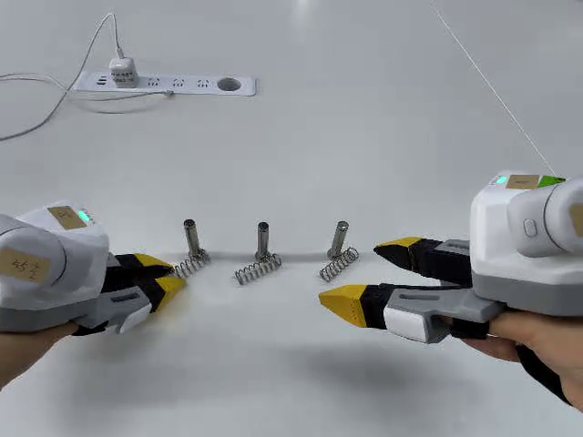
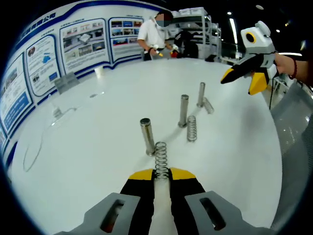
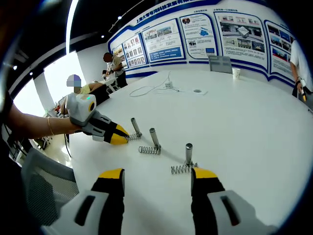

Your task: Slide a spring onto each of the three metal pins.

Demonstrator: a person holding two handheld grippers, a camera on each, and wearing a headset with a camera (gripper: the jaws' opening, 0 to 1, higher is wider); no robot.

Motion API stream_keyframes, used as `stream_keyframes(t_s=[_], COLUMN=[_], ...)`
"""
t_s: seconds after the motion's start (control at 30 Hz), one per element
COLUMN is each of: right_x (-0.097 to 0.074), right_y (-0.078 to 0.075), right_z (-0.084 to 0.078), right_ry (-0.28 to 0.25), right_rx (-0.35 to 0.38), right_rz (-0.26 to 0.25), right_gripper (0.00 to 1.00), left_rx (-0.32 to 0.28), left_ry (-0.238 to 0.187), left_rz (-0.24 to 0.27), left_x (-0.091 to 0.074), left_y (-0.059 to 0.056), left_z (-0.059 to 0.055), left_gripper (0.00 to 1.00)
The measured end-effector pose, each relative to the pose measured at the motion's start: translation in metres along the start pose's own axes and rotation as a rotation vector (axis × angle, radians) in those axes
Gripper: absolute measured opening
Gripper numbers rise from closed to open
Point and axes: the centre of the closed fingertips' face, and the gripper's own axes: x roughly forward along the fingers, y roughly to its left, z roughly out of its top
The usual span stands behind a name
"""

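At the left gripper [image 2: 162, 174] jaws, a spring [image 2: 161, 154], grip unclear.

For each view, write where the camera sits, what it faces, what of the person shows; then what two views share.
Head view: head-mounted, down onto three pins; left gripper, right gripper show.
Left gripper view: along own jaws, at nearest spring.
Right gripper view: along own open jaws, at pins.
Shared: each gripper view catches the other gripper.

power strip [image 1: 164, 84] — charger [image 1: 122, 69] plugged in; white cable [image 1: 91, 44] | wall posters [image 3: 198, 27] | possibly a cup [image 3: 236, 73]
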Motion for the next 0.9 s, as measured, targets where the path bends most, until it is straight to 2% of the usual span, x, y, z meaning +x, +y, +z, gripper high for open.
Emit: stream_keyframes(t_s=[0.23,0.4,0.57,0.7,0.9], right_x=[0.0,0.0,0.001,0.003,0.006], right_y=[0.002,0.005,0.012,0.022,0.038], right_z=[0.0,0.005,0.015,0.025,0.042], right_ry=[-0.007,-0.028,-0.068,-0.114,-0.17], right_rx=[0.017,0.036,0.067,0.121,0.161], right_rz=[0.003,0.008,0.02,0.047,0.091], right_gripper=[0.56,0.56,0.54,0.52,0.5], left_rx=[0.033,0.03,0.001,-0.039,-0.037], left_ry=[0.005,-0.008,-0.048,-0.103,-0.161], left_rz=[0.005,0.01,0.027,0.032,0.042], left_x=[-0.002,-0.007,-0.015,-0.024,-0.037], left_y=[-0.005,-0.01,-0.012,-0.018,-0.027], left_z=[-0.003,-0.001,0.008,0.02,0.037], left_gripper=[0.1,0.1,0.1,0.1,0.1])
